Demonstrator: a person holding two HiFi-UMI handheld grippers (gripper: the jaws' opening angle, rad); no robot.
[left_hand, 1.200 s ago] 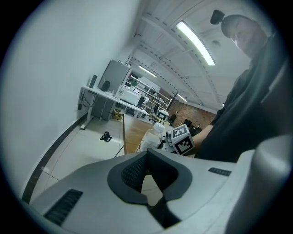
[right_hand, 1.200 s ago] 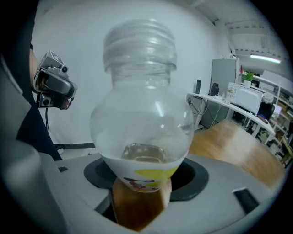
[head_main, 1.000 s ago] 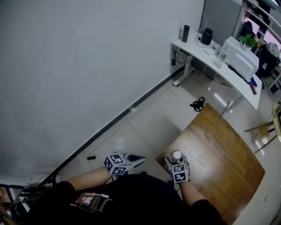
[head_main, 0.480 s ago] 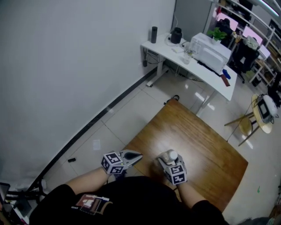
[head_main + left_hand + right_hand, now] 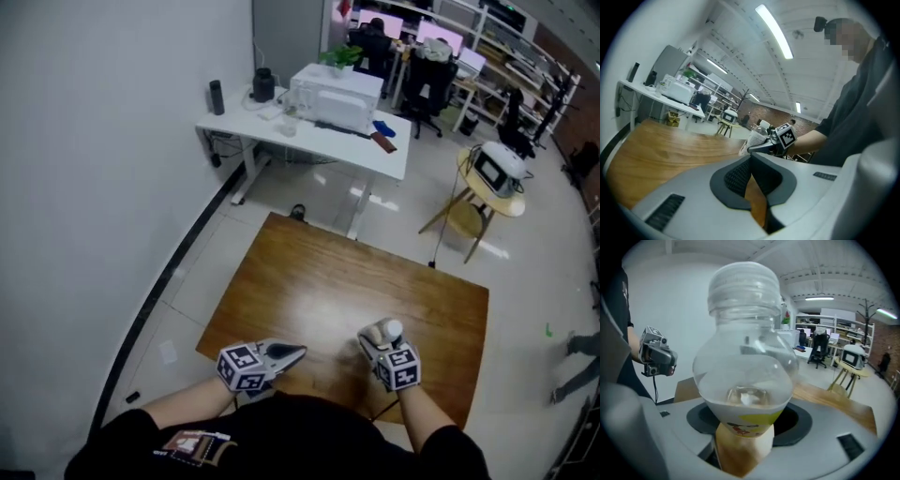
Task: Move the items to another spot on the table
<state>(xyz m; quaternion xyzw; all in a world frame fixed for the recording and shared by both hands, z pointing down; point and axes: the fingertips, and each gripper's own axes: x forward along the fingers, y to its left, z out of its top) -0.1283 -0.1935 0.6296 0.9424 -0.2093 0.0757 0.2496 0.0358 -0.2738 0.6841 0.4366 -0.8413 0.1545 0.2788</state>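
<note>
A clear plastic bottle (image 5: pixel 745 366) with a white cap and a yellow-printed label fills the right gripper view. My right gripper (image 5: pixel 745 425) is shut on its lower body. In the head view the right gripper (image 5: pixel 380 339) holds the bottle (image 5: pixel 388 330) upright over the near part of the wooden table (image 5: pixel 347 272). My left gripper (image 5: pixel 298 352) hovers beside it to the left, over the table's near edge. Its jaws meet at the tips (image 5: pixel 751 157) with nothing between them. The left gripper view also shows the bottle (image 5: pixel 758 133) in the right gripper.
A white desk (image 5: pixel 309 141) with a white box, a dark flask and a black bottle stands beyond the table. A round stool (image 5: pixel 492 178) bearing a device is at the right. The white wall runs along the left. Office chairs and shelves are far back.
Both grippers have swung from the table's corner, the left one from over the floor, to above the table's near side. The bottle stays in the right gripper. The head view turned too.
</note>
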